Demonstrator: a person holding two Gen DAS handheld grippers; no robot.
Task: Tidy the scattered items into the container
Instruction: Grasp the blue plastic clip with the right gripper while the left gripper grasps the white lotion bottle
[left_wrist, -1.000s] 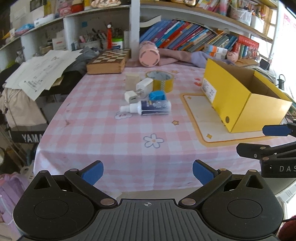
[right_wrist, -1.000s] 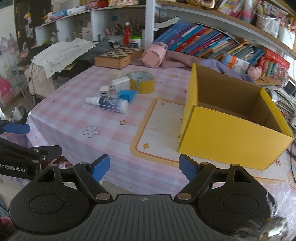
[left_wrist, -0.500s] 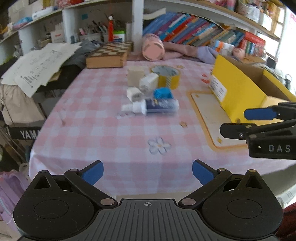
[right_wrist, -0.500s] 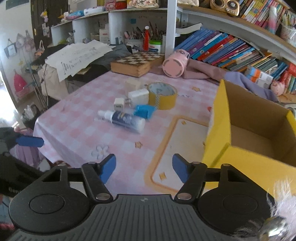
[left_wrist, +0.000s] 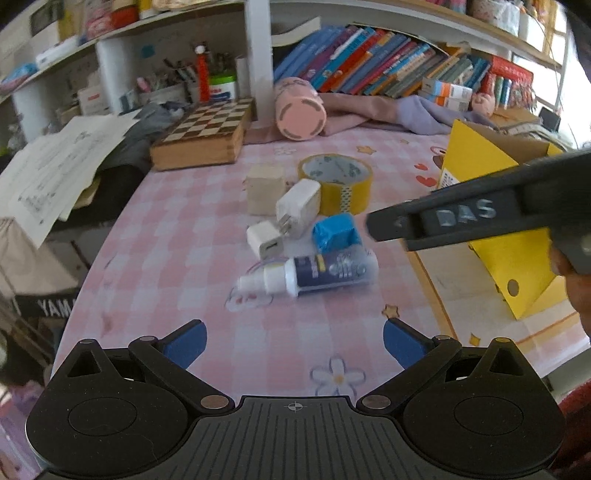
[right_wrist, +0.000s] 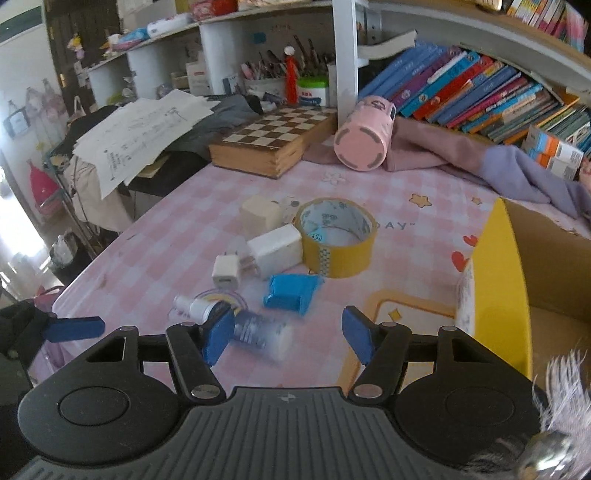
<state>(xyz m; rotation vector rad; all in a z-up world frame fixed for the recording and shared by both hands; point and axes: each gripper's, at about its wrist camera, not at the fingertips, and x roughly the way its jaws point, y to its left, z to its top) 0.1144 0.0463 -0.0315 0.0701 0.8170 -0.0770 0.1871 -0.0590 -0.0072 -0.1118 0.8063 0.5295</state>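
Pink checked tabletop, clutter in the middle, yellow box at the right edge.

Box open-topped, standing on a cream mat, just right of the clutter. Chessboard case and pink cup on its side at the far edge, below the bookshelf. Yellow tape roll flat, touching a white charger; cream block behind, smaller white plug in front. Blue packet just beside the spray bottle, lying on its side nearest the tools. Left tool spread wide, holding nothing, above bare cloth. Right tool about half open, empty, bottle seen between its fingers but untouched.
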